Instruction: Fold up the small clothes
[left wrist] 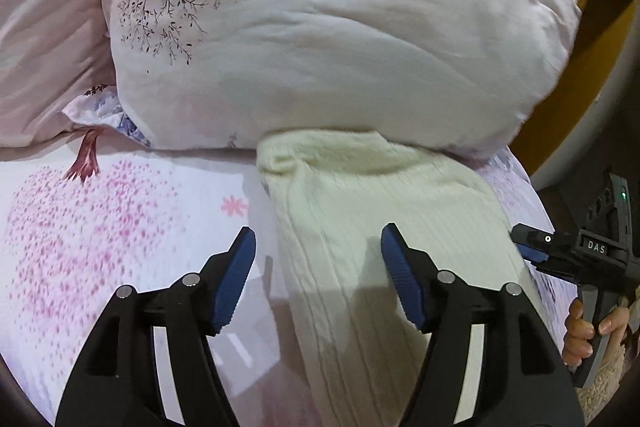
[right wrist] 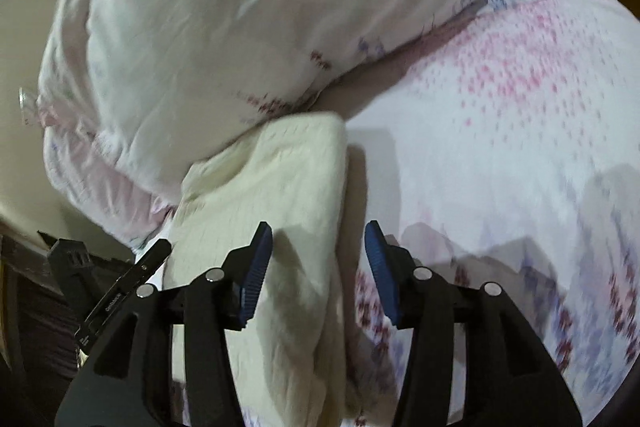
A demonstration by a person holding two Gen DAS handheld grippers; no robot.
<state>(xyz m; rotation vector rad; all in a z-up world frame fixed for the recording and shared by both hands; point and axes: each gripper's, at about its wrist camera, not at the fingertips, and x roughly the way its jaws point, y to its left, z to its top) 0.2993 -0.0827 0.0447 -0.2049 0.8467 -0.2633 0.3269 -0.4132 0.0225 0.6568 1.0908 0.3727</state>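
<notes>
Cream ribbed garment (left wrist: 384, 227) lies flat on the bed sheet (left wrist: 100, 227), folded into a long narrow strip. Its far end is tucked just under the edge of a big white pillow (left wrist: 320, 39) with a dark branch print. A pink quilt (left wrist: 44, 39) is bunched up to the left of the pillow.

Left claw (left wrist: 318, 251): jaws spread, nothing pinched. Blue pads sit above the garment, left pad over bare sheet, right pad over the ribbed fabric. Can't tell if the tips touch the cloth.

Right claw (right wrist: 319, 247): jaws also spread, narrower than the left, nothing clamped. From the right wrist view the garment's (right wrist: 280, 187) right edge runs between the pads; left pad is over the fabric, right pad over the sheet (right wrist: 500, 147) with pink blossom print.

In the left wrist view the right claw shows at the right edge, with a hand (left wrist: 592, 331) wrapped round its handle. In the right wrist view the left claw's (right wrist: 120, 287) black body shows at the lower left, beside the garment.

Both views are motion-blurred.
</notes>
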